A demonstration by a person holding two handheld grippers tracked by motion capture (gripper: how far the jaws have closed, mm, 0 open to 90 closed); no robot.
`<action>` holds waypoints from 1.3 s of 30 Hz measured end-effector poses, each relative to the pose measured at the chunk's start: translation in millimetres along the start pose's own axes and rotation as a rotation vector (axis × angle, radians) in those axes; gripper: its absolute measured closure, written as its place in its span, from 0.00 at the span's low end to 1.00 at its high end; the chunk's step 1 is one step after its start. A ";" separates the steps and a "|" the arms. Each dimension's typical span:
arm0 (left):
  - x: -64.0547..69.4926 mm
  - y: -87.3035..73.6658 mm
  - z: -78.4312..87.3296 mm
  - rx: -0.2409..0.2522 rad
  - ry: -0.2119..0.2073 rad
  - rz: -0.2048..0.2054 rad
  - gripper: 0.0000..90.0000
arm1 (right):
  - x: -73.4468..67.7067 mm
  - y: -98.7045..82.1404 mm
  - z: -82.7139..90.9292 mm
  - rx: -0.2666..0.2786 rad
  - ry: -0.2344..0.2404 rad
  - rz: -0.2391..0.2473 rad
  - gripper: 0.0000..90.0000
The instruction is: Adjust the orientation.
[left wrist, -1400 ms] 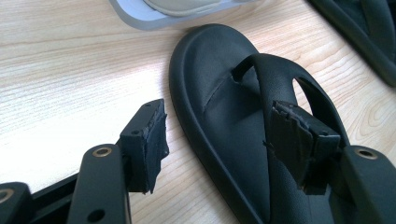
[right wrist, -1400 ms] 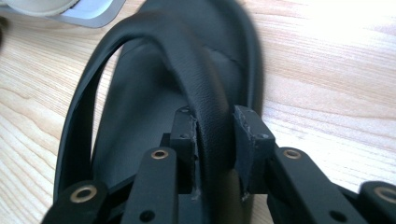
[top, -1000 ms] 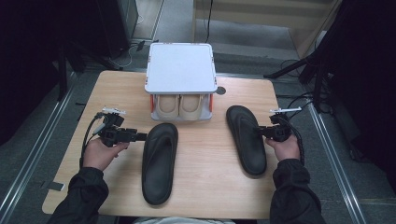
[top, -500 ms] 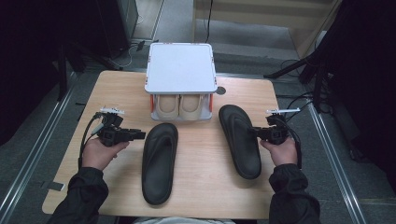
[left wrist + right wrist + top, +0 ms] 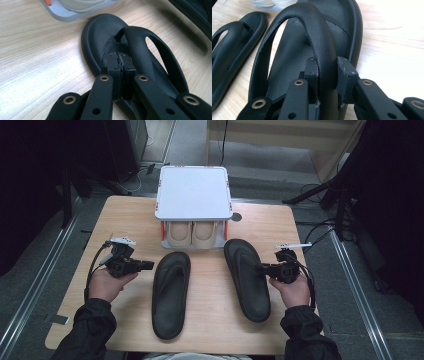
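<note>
Two black thong sandals lie on the wooden table (image 5: 125, 215). The left sandal (image 5: 171, 295) rests flat, toe toward the rack. My left gripper (image 5: 149, 265) sits at its left edge; in the left gripper view its jaws (image 5: 121, 58) have just been closing and now meet pad to pad with nothing between them, just over the left sandal (image 5: 100, 37) near its rim. My right gripper (image 5: 264, 267) is shut on the strap (image 5: 317, 30) of the right sandal (image 5: 246, 279), one pad on each side of the strap.
A small rack with a white top (image 5: 194, 190) stands at the back middle of the table, with a pair of beige shoes (image 5: 192, 234) on its lower shelf just beyond the sandals' toes. A dark round hole (image 5: 236, 217) marks the tabletop to the right of the rack.
The right gripper has moved left toward the middle, bringing the right sandal with it. The left gripper stayed in place and its jaws closed together.
</note>
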State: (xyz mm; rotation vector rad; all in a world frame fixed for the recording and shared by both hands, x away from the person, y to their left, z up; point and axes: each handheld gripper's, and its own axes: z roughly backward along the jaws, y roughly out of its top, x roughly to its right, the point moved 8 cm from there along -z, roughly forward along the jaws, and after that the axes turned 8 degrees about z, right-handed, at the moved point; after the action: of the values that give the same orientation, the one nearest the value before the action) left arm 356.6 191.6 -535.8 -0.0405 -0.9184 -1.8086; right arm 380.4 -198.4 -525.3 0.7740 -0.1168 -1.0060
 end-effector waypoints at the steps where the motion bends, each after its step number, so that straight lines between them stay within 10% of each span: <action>1: -0.1 -0.8 -1.7 -0.005 0.005 -0.004 0.99 | -2.4 -1.0 -1.0 -0.002 0.003 0.004 0.81; 39: -17.4 -11.7 -32.4 -0.119 0.002 0.045 0.99 | -66.4 -8.7 -67.0 -0.088 0.065 0.097 0.81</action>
State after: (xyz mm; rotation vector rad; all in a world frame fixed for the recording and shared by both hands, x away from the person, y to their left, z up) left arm 367.1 187.6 -572.8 -0.1332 -0.8018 -1.8195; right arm 366.0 -112.8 -563.2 0.7136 -0.0535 -0.8875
